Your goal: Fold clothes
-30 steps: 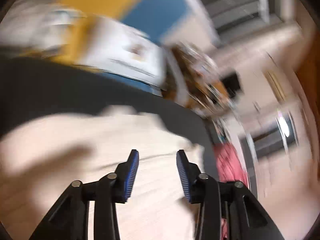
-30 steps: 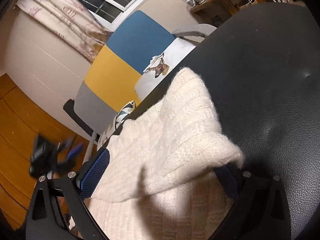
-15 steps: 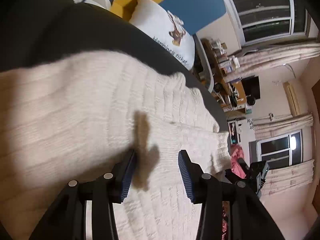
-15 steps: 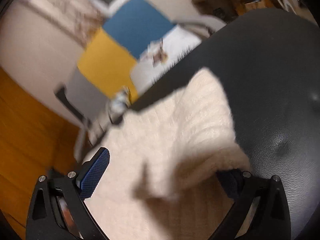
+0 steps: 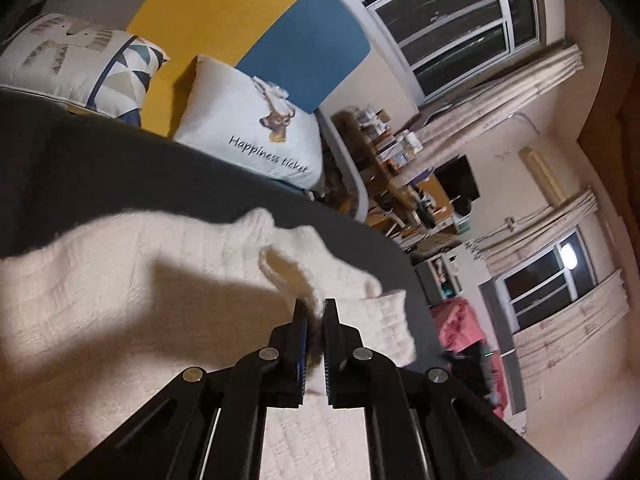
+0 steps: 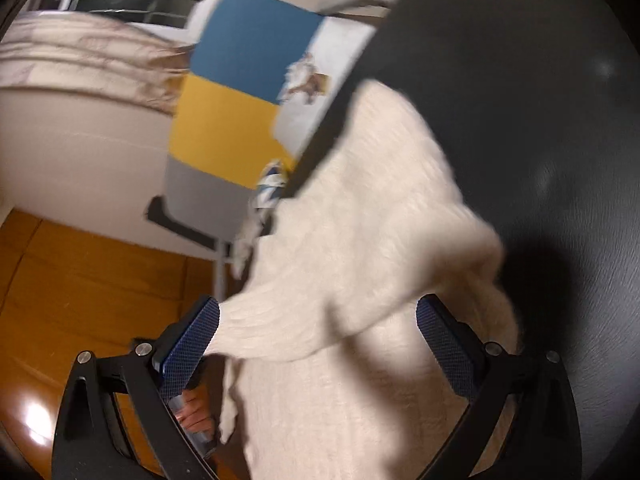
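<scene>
The step in hand seems to be the taking of an edge of the cream-white knitted sweater [image 5: 132, 304] in order to fold it over. The left gripper [image 5: 315, 312] has its two black jaws almost together, and a thin fold of the knit is pinched between the blue pads just ahead of its tips. The right gripper [image 6: 318, 334] stands wide open; a raised, soft flap of the same sweater [image 6: 360, 240] lies between its blue-padded fingers [image 6: 192, 344], but the pads do not seem to press on it, though this view is blurred. The next move probably calls for the left gripper to lift its pinched edge and carry it across the body of the garment, while the right one must either close on its flap or leave it, so that the fold comes straight. The sweater is thick and fluffy, with a ribbed pattern, and it lies spread on the dark, nearly black leather-like surface [image 5: 120, 184], directly under and in front of both grippers. Ahead of the left gripper a cuff or corner [image 5: 390, 320] lies just to the right of the tips. The knit is loose and may stretch or slip, so a gentle pull is wise.
</scene>
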### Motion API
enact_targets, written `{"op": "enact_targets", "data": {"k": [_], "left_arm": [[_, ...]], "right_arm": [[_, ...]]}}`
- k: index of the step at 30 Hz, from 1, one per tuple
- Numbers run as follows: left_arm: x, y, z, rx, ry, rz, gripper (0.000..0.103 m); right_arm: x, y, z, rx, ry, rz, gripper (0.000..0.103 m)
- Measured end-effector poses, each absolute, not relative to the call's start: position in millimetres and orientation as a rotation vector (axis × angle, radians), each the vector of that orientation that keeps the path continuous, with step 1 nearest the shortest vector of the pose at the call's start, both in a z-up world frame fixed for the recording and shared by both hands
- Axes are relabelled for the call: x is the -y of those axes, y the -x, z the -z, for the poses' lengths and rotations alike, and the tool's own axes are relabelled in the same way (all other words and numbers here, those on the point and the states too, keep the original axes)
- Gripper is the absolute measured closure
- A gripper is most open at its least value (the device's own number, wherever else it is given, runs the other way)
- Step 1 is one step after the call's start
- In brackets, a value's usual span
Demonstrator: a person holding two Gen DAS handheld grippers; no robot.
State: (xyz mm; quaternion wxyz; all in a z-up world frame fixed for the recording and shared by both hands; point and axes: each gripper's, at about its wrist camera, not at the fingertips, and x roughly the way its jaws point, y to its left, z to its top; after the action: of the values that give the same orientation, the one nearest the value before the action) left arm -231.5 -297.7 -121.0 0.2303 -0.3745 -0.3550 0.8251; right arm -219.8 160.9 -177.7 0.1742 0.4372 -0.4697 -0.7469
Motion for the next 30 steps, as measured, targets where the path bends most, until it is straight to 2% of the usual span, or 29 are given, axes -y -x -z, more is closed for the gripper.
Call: {"op": "enact_targets", "data": {"k": [4,6,8,11,14,15,18,21,24,26,27,30], "left_arm": [[301,221,110,0.949,0.942,-2.334,0.098],[302,217,126,0.919,1.026,-2.383,0.098],[302,217,155,0.871,1.19,-2.429,0.098],[305,217,195,0.895,1.354,-2.422,0.098],[318,215,199,1.071,1.304,-2.334,0.093],[324,216,200,1.127,1.305,-2.292,0.086],[338,218,199,1.225,1.272,-2.211,0.082],[342,224,205,1.28,1.283,-2.165,0.077],[331,232,208,1.233,1.329,-2.163,0.076],[323,234,202,1.156,1.326,-2.212,0.083],[321,233,197,1.12,1.316,-2.245,0.099],[318,220,163,1.041,1.158,-2.353,0.098]], "right_arm": [[-181,222,162,1.443,-0.925,2.329,0.002],[-189,228,171,1.519,-0.924,2.312,0.002],[-186,231,179,1.49,-0.993,2.312,0.002],[-181,227,177,1.392,-1.009,2.332,0.002],[-176,226,171,1.299,-1.074,2.343,0.002],[-173,225,167,1.24,-1.108,2.355,0.002],[-154,213,153,0.96,-1.23,2.41,0.002],[-127,200,130,0.557,-1.284,2.49,0.002],[-91,201,109,0.171,-1.264,2.54,0.002],[-71,219,105,-0.003,-1.255,2.549,0.002],[-63,232,110,-0.068,-1.285,2.537,0.002],[-45,270,138,-0.201,-1.442,2.501,0.002]]}}
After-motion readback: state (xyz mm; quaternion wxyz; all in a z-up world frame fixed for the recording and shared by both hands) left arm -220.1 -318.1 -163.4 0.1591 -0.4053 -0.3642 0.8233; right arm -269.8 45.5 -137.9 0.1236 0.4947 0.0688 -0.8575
